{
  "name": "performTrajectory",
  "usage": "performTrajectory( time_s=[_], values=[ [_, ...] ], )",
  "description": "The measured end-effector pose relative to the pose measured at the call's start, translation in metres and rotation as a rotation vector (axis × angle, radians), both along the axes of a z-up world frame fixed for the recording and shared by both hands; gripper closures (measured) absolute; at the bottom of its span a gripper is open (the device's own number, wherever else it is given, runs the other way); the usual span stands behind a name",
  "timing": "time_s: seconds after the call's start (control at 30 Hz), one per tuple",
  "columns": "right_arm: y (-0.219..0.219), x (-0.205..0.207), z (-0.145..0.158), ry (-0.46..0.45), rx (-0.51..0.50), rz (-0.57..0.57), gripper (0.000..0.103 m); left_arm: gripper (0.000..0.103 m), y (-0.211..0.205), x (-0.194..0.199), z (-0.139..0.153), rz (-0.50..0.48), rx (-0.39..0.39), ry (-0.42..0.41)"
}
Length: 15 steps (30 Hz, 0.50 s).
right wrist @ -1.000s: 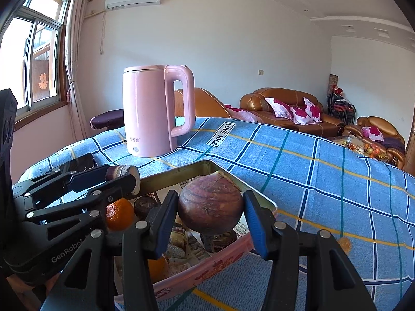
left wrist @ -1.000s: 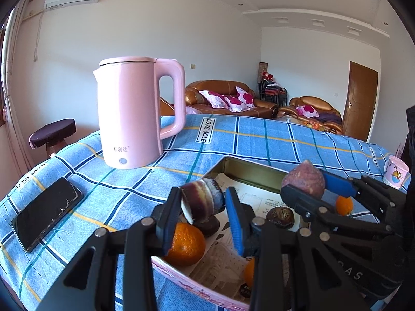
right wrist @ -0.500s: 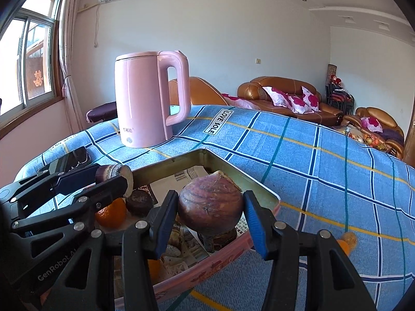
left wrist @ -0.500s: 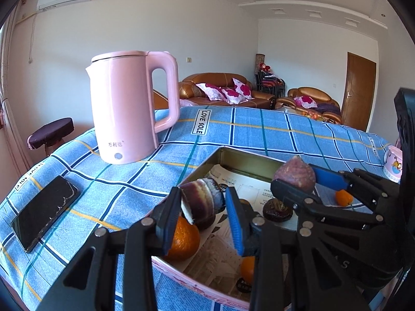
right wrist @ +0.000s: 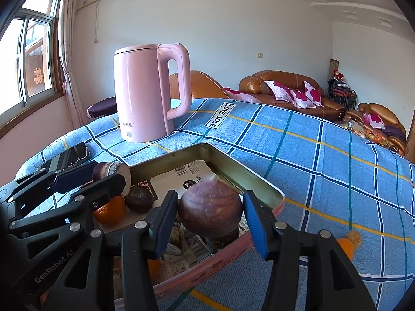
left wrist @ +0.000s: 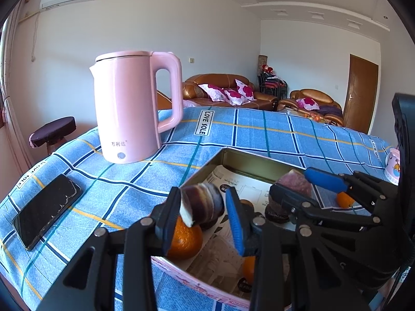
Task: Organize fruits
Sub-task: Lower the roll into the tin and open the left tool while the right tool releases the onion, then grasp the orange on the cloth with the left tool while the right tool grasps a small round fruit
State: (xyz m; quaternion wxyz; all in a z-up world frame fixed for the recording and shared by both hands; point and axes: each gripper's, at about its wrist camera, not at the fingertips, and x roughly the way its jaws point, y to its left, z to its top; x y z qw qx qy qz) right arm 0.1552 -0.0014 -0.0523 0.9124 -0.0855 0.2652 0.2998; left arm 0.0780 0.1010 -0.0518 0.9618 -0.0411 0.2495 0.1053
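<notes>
Right wrist view: right claw (right wrist: 210, 217) and left claw (left wrist: 202, 210) each grasp a purple fruit over the tin (right wrist: 259, 181); one orange (right wrist: 347, 246) remains outside.

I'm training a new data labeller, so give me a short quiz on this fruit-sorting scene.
1. True or false: the pink kettle stands inside the tin tray.
2. In the left wrist view, what lies on the tablecloth left of the kettle? A. phone B. mug C. orange
3. Fill in: the cut piece held between the fingers of the left gripper has a ____ skin.

Key: 1 false, it stands on the tablecloth beyond the tray; 2 A; 3 purple.
</notes>
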Motion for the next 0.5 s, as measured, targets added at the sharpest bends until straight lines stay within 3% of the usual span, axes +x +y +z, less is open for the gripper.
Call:
performTrajectory(
  time_s=[0.1, 0.27, 0.4, 0.5],
  values=[
    [-0.004, 0.001, 0.001, 0.000, 0.012, -0.018, 0.040, 0.057, 0.000, -0.003, 0.001, 0.011, -0.001, -0.012],
    [-0.013, -0.001, 0.004, -0.011, 0.051, -0.039, 0.040, 0.038, 0.001, -0.008, 0.005, 0.025, -0.004, -0.032],
    [-0.025, -0.004, 0.006, -0.024, 0.062, -0.060, 0.036, 0.011, -0.002, -0.014, 0.010, 0.026, 0.007, -0.065],
    [-0.040, -0.011, 0.010, -0.065, 0.045, -0.089, 0.036, 0.008, -0.007, -0.017, 0.015, 0.021, 0.010, -0.090]
  ],
)
